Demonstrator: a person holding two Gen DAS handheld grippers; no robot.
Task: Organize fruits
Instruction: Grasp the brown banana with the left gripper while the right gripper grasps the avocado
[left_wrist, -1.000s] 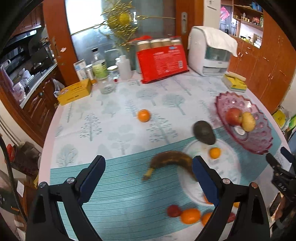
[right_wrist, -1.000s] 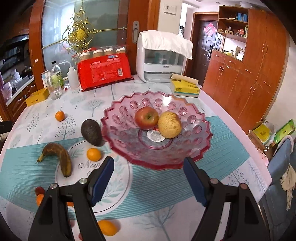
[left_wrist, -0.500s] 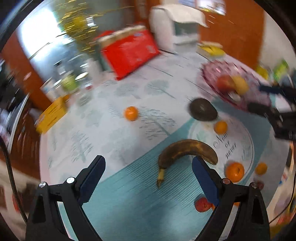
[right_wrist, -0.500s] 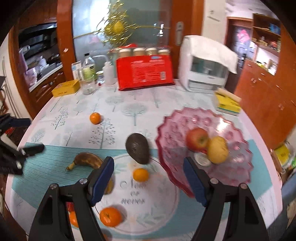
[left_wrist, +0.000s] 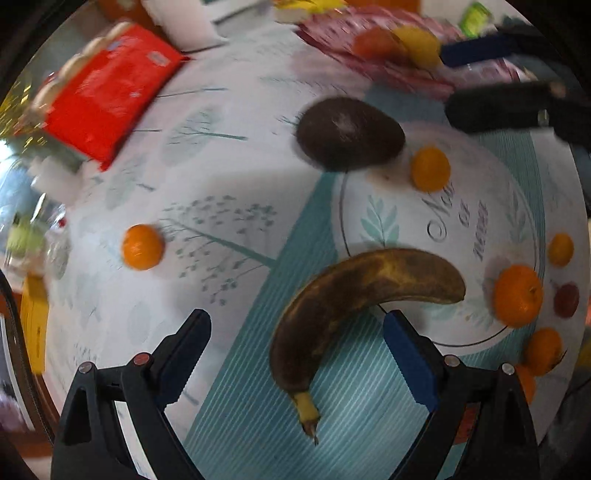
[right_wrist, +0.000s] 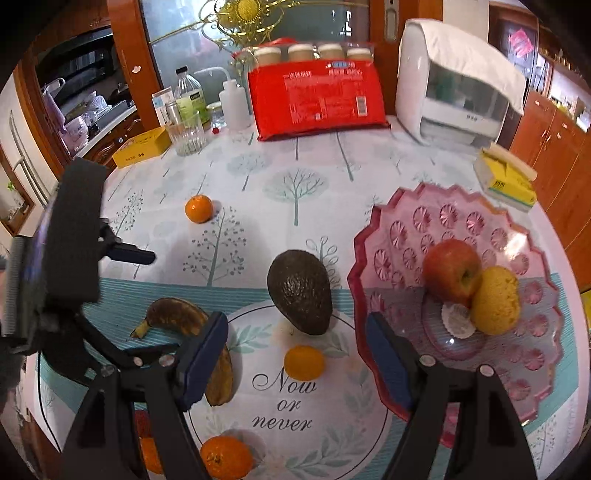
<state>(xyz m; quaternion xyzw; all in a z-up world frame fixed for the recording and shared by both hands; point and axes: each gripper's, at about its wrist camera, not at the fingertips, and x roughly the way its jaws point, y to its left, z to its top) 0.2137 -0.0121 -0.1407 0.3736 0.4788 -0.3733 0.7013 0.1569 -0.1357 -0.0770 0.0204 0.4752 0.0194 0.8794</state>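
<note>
Left wrist view, blurred. Left gripper (left_wrist: 297, 352) spread wide, holding nothing, straddling the stem half of the banana (left_wrist: 354, 295). Banana lies flat on the desk (left_wrist: 229, 406), long axis curved, stem pointing toward the camera, blunt end on the round printed mat (left_wrist: 443, 221). Avocado (left_wrist: 349, 134) beyond it at the mat's far rim; small orange (left_wrist: 142, 246) apart on the left.

Right wrist view. Right gripper (right_wrist: 295, 354) spread, empty, over the mat (right_wrist: 288, 398). Banana (right_wrist: 184, 321) left of it, stem pointing left. Avocado (right_wrist: 300, 291) narrow end pointing away. Pink bowl (right_wrist: 406, 229) toward the desk's right edge holds an apple (right_wrist: 451, 271).
</note>
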